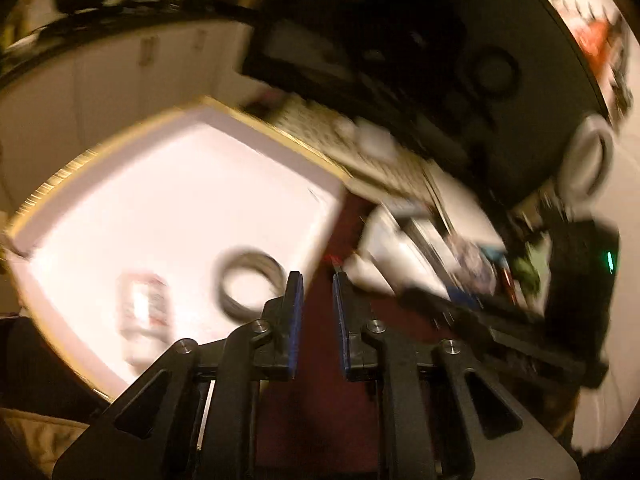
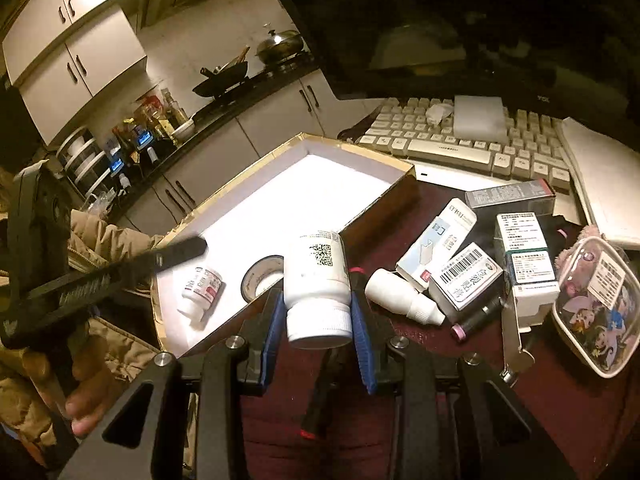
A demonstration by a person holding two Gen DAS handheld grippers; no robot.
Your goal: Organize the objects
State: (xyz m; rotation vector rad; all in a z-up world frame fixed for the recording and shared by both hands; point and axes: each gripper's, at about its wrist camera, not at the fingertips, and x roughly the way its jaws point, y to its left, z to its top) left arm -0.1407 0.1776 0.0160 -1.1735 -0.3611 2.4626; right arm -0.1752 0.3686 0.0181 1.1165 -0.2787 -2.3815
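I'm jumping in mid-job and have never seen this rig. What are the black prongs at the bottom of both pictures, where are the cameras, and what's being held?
No robot here: a person carries one hand-held gripper in each hand, with a fisheye camera on each looking along its two fingers.

The blurred picture is from the left hand-held gripper; its blue-padded jaws are nearly shut with nothing between them.

The sharp picture is from the right hand-held gripper, clamped on a white pill bottle.

On the dark red table sits a shallow white box containing a small bottle and a roll of tape. Right of it lie medicine cartons, a dropper bottle and a clear container, with a keyboard behind.
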